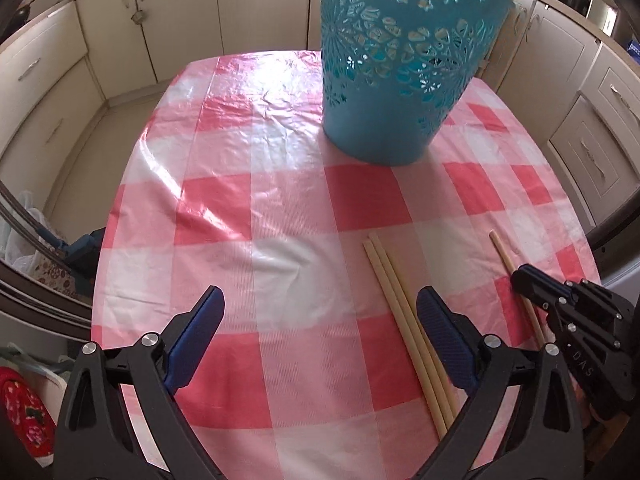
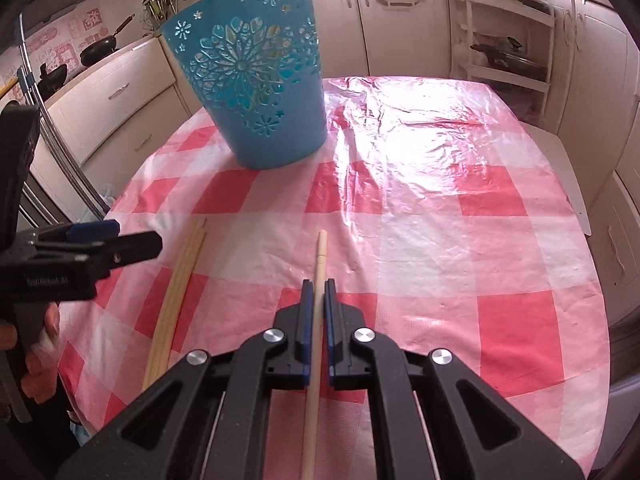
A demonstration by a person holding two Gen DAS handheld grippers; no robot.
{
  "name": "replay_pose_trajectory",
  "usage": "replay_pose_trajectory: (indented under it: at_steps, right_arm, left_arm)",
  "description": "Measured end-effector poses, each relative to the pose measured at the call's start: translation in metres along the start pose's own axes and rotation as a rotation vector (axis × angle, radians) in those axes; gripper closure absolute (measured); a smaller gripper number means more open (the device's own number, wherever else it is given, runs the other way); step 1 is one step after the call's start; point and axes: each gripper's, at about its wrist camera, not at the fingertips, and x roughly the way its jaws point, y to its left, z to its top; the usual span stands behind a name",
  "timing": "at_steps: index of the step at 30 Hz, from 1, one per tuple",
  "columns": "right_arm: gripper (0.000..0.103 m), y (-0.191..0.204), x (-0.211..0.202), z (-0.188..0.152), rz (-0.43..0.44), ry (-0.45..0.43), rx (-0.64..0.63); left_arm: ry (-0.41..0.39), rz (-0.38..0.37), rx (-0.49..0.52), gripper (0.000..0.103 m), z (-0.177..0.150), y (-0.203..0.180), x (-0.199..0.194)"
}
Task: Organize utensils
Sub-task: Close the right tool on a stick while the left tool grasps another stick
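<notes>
Lying between right hand-held gripper (image 2: 319, 292) pads: chopstick (image 2: 321, 252)

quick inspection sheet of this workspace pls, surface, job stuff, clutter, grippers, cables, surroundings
surface: table under a pink checked plastic cloth, wrinkled
job's things: blue cutout basket upright; single chopstick; chopstick bundle lying flat
clutter: nothing seen
grippers: right hand-held gripper shut on the single chopstick; left hand-held gripper open, one finger over the chopstick bundle
cables: nothing seen
surroundings: cream kitchen cabinets, woks on a counter
</notes>
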Motion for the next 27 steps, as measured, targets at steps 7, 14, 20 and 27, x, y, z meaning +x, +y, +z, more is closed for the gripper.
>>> replay_pose_trajectory:
  at_steps: [7,14,20,27]
  right_arm:
    - [0.097,-0.008,-0.002,0.001,0.040,0.007,0.038]
    - [0.097,-0.011,-0.003,0.001,0.063,0.024,0.070]
    - [0.097,-0.013,-0.003,0.001,0.072,0.029,0.079]
    - [0.097,-0.011,-0.002,0.002,0.071,0.027,0.076]
  left_arm:
    - [0.034,0.077,0.003,0.010,-0.014,-0.011,0.003]
    - [0.027,0.132,-0.009,0.011,-0.015,-0.022,-0.001]
    - [0.040,0.130,-0.031,0.032,-0.010,-0.017,0.002]
    - [0.016,0.059,0.057,0.055,-0.002,-0.025,0.006]
